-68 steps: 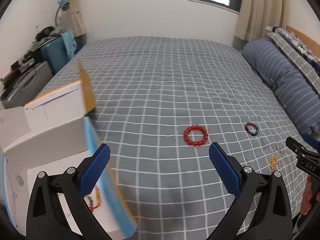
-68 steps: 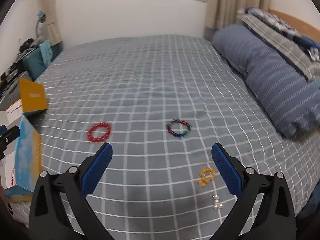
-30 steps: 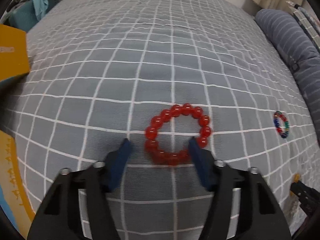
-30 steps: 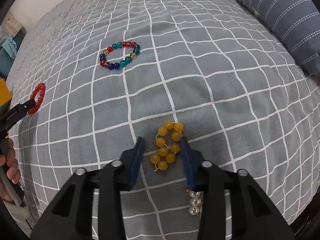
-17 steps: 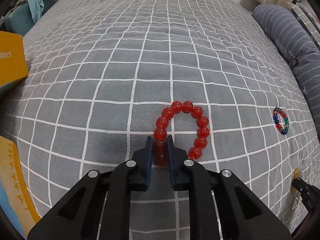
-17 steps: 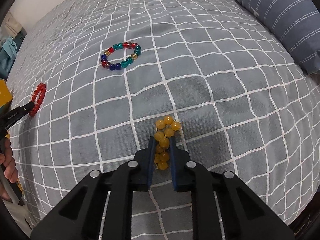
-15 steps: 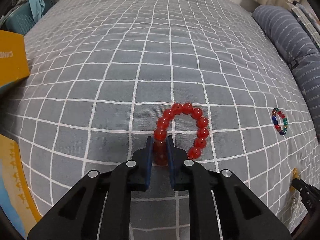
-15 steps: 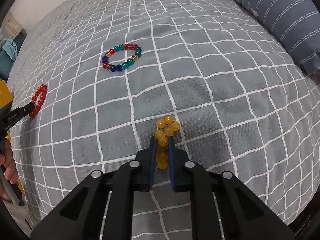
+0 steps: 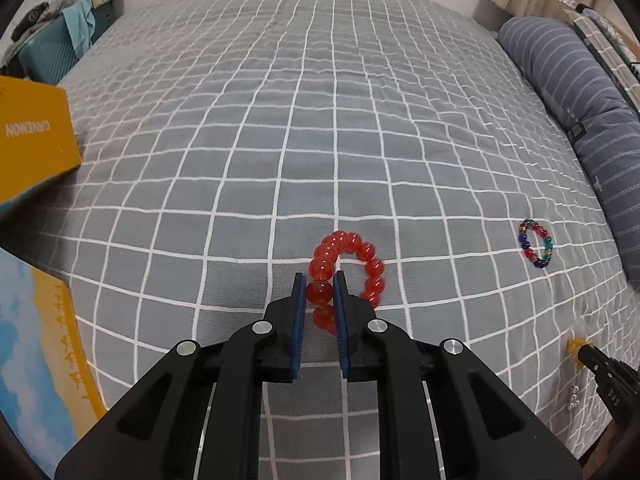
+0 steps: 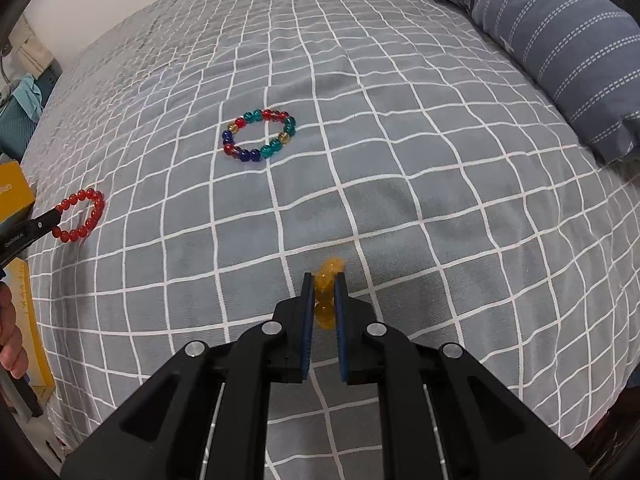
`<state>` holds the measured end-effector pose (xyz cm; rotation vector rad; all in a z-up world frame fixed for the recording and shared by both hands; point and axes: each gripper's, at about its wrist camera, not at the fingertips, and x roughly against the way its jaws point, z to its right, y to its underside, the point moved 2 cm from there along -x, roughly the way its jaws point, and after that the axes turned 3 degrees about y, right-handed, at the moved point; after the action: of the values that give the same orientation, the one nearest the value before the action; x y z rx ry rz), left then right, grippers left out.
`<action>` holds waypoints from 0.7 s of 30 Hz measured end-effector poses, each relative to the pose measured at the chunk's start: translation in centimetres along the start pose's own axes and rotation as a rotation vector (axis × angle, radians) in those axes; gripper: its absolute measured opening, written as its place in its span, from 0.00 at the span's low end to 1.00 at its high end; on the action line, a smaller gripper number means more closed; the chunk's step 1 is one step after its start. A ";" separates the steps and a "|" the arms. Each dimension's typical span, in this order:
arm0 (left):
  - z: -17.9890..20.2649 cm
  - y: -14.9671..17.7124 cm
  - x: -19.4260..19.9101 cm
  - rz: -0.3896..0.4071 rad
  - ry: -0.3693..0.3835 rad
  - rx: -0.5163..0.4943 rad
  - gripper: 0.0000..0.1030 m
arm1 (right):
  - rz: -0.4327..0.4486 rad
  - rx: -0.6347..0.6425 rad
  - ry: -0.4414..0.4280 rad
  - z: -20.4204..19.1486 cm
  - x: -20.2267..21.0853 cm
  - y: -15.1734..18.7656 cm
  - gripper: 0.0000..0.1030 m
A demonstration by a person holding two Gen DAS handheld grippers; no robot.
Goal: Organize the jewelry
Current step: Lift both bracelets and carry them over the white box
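My left gripper [image 9: 320, 280] is shut on one bead of the red bead bracelet [image 9: 362, 258], whose loop hangs slightly blurred just above the grey checked bedspread [image 9: 280, 120]. In the right wrist view the same red bracelet [image 10: 86, 218] shows at the far left, pinched by the left gripper [image 10: 54, 216]. My right gripper [image 10: 323, 280] is shut on the amber bead jewelry [image 10: 326, 294], which dangles between the blue pads. A multicoloured bead bracelet [image 10: 260, 138] lies flat on the bed beyond; it also shows at the right in the left wrist view as a small bracelet [image 9: 536, 243].
An orange box lid [image 9: 32, 136] and a blue-and-yellow box [image 9: 40, 360] stand at the left. A small pearl piece [image 9: 575, 396] lies near the right gripper's tip [image 9: 588, 354]. Striped blue pillows [image 10: 560, 40] line the right side. A hand [image 10: 10, 336] shows at the left edge.
Both grippers closed from open, the left onto the red bracelet and the right onto the amber beads. Both pieces have since lifted slightly off the bedspread.
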<state>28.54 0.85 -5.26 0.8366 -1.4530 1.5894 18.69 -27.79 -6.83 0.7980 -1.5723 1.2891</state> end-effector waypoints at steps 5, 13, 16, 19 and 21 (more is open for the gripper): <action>0.3 0.0 1.6 0.018 0.028 -0.007 0.12 | 0.024 0.014 0.007 -0.4 1.0 -0.2 0.09; 1.4 0.2 4.7 0.070 0.048 -0.038 0.12 | 0.064 0.029 0.002 -1.0 3.0 -0.5 0.09; 1.7 0.3 5.8 0.081 0.060 -0.051 0.12 | 0.085 0.039 0.004 -1.3 3.9 -0.5 0.09; 2.1 0.6 7.3 0.100 0.072 -0.072 0.12 | 0.105 0.056 0.016 -1.8 4.6 -0.4 0.09; 2.4 0.7 8.3 0.114 0.077 -0.083 0.12 | 0.118 0.060 0.010 -2.2 5.2 -0.4 0.09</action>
<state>24.01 -0.52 1.97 0.6479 -1.5232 1.6157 17.72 -25.46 -1.77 0.7443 -1.5993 1.4290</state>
